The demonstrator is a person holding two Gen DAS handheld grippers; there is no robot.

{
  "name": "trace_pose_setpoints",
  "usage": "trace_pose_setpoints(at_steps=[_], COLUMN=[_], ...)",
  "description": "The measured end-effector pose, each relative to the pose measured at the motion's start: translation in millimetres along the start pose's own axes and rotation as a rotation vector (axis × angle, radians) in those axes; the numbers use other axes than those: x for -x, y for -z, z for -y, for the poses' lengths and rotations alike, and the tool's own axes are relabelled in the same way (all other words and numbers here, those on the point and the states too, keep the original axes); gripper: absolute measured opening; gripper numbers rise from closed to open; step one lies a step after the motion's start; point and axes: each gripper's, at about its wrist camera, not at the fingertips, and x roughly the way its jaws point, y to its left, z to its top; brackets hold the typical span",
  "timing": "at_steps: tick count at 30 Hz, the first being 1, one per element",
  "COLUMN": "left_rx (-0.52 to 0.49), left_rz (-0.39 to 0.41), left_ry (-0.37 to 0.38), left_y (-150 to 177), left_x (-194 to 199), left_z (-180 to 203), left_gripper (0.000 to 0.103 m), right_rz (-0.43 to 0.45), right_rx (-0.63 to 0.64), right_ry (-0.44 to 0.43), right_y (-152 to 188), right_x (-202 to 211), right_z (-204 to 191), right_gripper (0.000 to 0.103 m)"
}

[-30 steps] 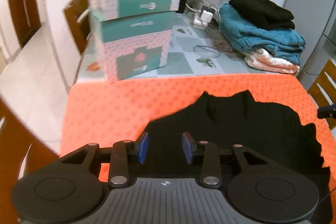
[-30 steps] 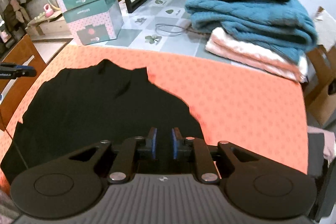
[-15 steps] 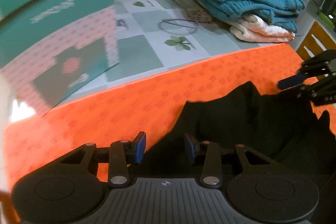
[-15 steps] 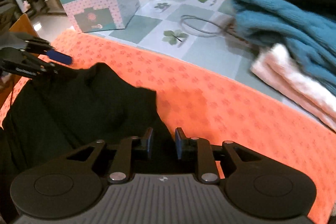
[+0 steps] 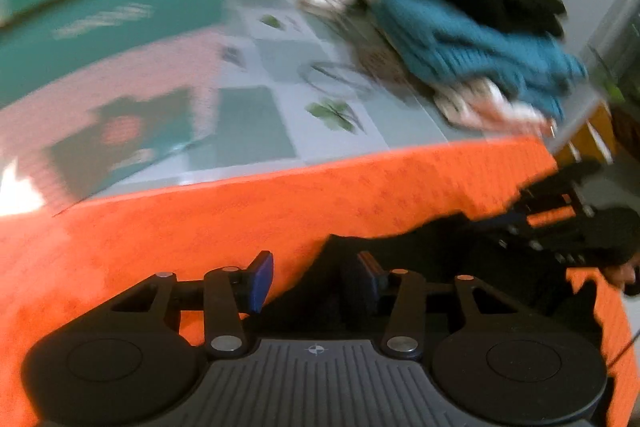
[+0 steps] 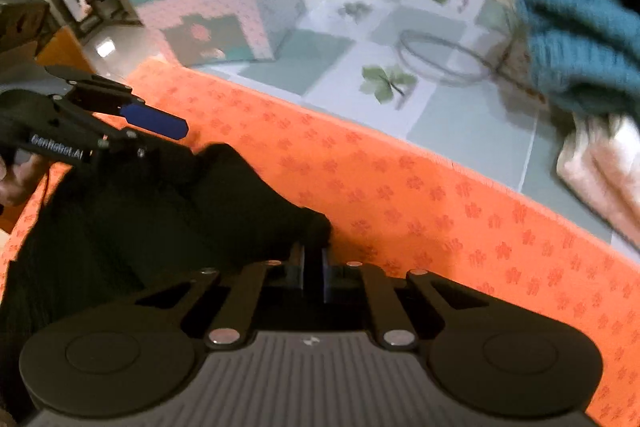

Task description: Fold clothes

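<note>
A black garment (image 5: pixel 460 259) (image 6: pixel 160 219) lies bunched on the orange cloth (image 5: pixel 240 211) (image 6: pixel 440 207) covering the table's near part. My left gripper (image 5: pixel 314 279) is open, its blue pads (image 5: pixel 260 281) straddling the garment's left edge. My right gripper (image 6: pixel 314 263) is shut on a raised corner of the garment. Each gripper shows in the other's view: the right gripper (image 5: pixel 560 215) at the far right, the left gripper (image 6: pixel 120 123) at the left with a hand behind it. The left wrist view is motion-blurred.
Two stacked teal-and-pink boxes (image 5: pixel 100 67) (image 6: pixel 216 7) stand at the back left. A pile of folded clothes (image 5: pixel 480 47) (image 6: pixel 580 39), black on teal on pale pink, sits at the back right. A cable loop (image 6: pixel 440 59) lies on the leaf-patterned tablecloth.
Both grippers have moved forward towards the far edge of the orange cloth, carrying the garment's edge along. The right gripper's fingers have drawn closer together on the cloth.
</note>
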Motion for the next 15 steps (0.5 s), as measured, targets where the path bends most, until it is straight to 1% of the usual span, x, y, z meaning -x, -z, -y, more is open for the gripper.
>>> trace_pose_setpoints(at_steps=[3,4,7,9,11,15], left_rx=[0.187,0.237,0.37,0.427,0.46,0.524], left_rz=[0.051,0.064,0.102,0.122,0.141,0.156], left_ry=[-0.012,-0.019,-0.039,-0.051,-0.068,-0.061], left_y=[11.7,18.1,38.0,53.4,67.6,101.9], left_x=[34.7,45.9,77.8,96.7,112.4,134.2], left_z=[-18.8,-23.6,-34.9,-36.5,-34.8,-26.1], left_gripper=[0.048,0.048,0.048,0.048,0.048,0.049], right_rz=[0.06,0.082,0.111,0.13,0.148,0.158], right_rx=[0.014,0.024,0.102,0.154,0.207,0.324], right_ry=[-0.019,-0.024,-0.016,-0.01,-0.004,0.021], right_y=[2.8,4.8,18.4,27.4,36.8,72.0], right_x=[25.3,35.2,59.9,76.4,92.7,115.4], right_z=[-10.6,-15.7,-39.6,-55.6,-71.7,-109.1], right_gripper=[0.008,0.008,0.008,0.007,0.006,0.005])
